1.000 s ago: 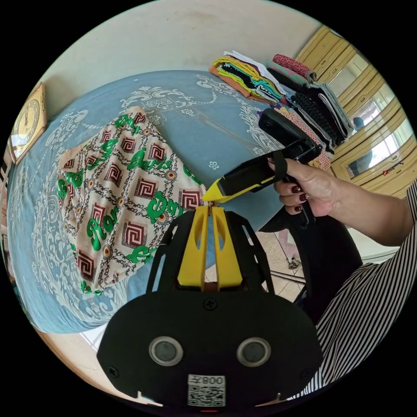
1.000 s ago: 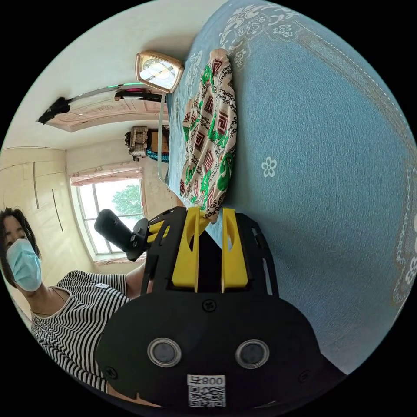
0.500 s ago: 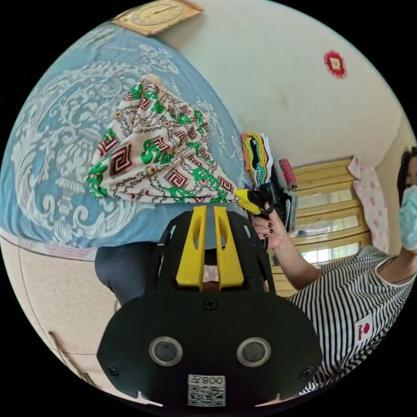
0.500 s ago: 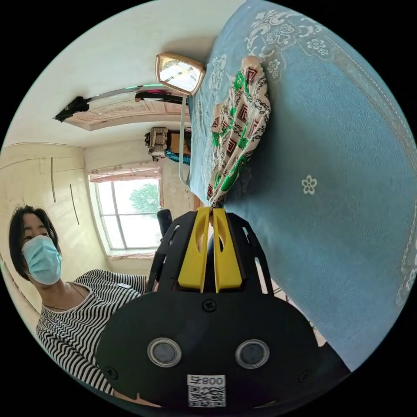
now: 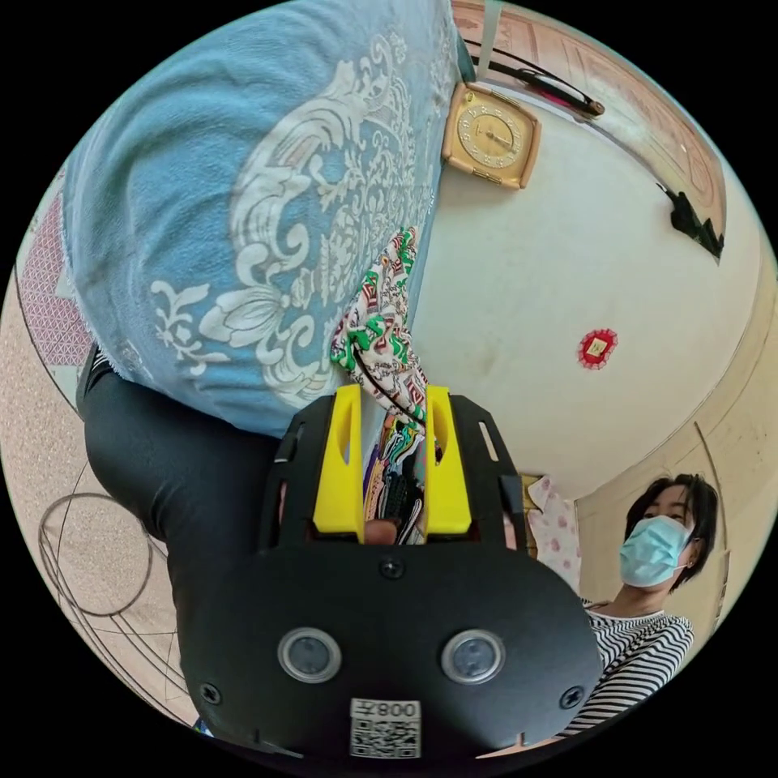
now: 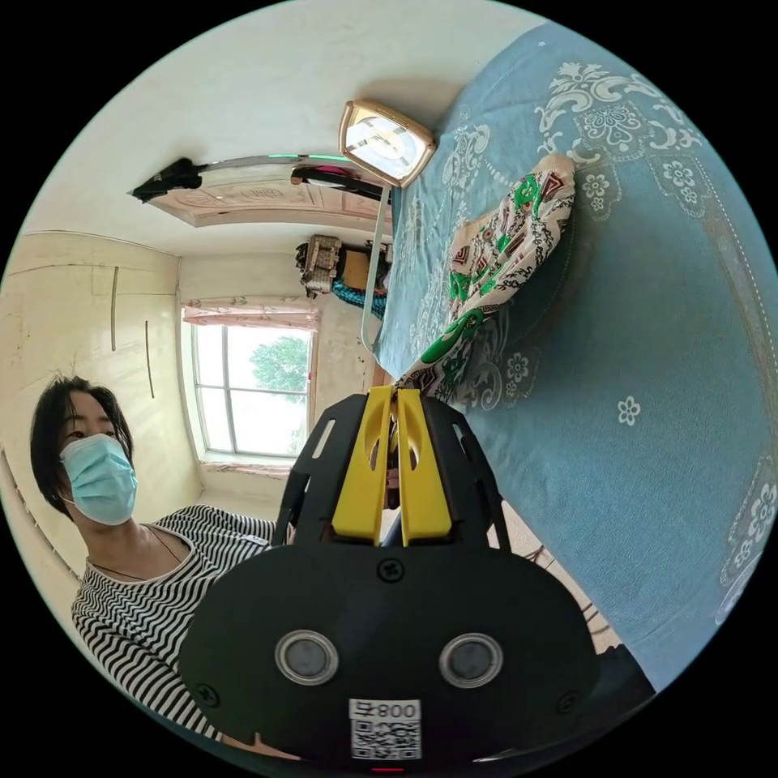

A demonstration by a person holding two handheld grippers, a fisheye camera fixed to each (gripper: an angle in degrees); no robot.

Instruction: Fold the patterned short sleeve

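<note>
The patterned short sleeve shirt (image 6: 502, 251), cream with green lettering and maroon squares, lies bunched on the blue cover (image 6: 648, 324). One corner of it stretches to my right gripper (image 6: 395, 391), which is shut on that corner near the cover's edge. In the left gripper view the shirt (image 5: 381, 324) shows edge-on against the cover (image 5: 243, 162). A strip of it runs down between the jaws of my left gripper (image 5: 393, 391), which stand apart, open and not pressing on it.
A gold clock (image 5: 490, 136) leans on the wall at the cover's far end, the same clock (image 6: 387, 142) in the right gripper view. A person in a striped top (image 6: 138, 600) stands beside the cover's edge. A window (image 6: 251, 389) is behind.
My left gripper's jaws have gone from shut to open, and its camera has rolled far round. The right gripper stays shut on the shirt's corner, which now stretches out more.
</note>
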